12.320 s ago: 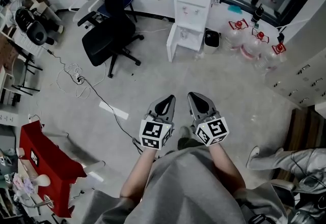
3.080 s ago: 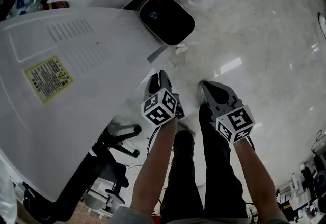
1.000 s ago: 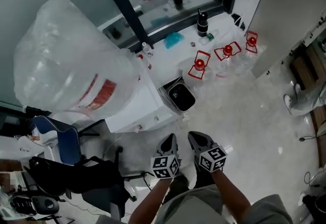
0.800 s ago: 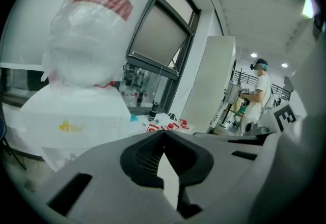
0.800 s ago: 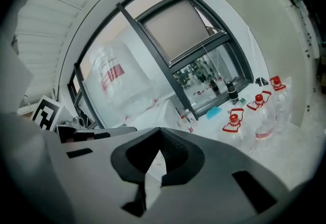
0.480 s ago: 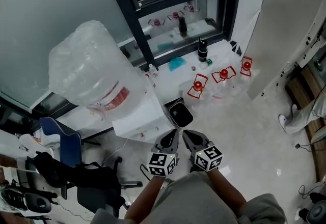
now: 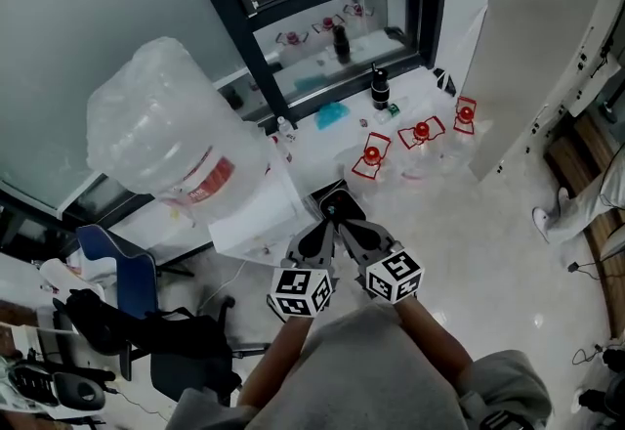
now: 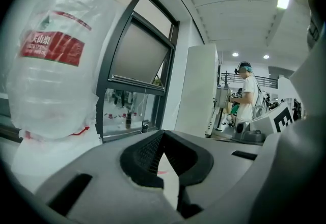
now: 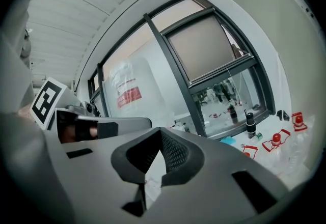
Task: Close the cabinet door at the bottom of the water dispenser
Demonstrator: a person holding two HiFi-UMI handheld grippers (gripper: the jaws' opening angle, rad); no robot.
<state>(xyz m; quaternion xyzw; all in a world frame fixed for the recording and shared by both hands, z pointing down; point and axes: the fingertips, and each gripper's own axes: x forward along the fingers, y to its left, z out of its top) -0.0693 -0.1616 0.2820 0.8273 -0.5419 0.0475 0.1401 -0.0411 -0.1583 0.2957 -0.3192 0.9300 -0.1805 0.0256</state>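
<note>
Left gripper (image 7: 325, 227) has lifted above glossy pale floor (image 7: 508, 242) beside window (image 7: 322, 22).

I see a pale glossy floor (image 7: 488, 252) carrying the white water dispenser (image 7: 259, 218), with a small black bin (image 7: 337, 203) just beside it. Three red-capped jugs (image 7: 422, 135) stand nearby, and a black office chair (image 7: 186, 360) sits lower left.

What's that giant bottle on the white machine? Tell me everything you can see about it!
The bottle is a big, clear plastic water jug wrapped in a crinkly see-through bag. It has a red label with white writing. It stands on top of the white dispenser, just in front of the dark window frame. Its neck is hidden, and I can't tell how full it is. Only the dispenser touches it.
</note>
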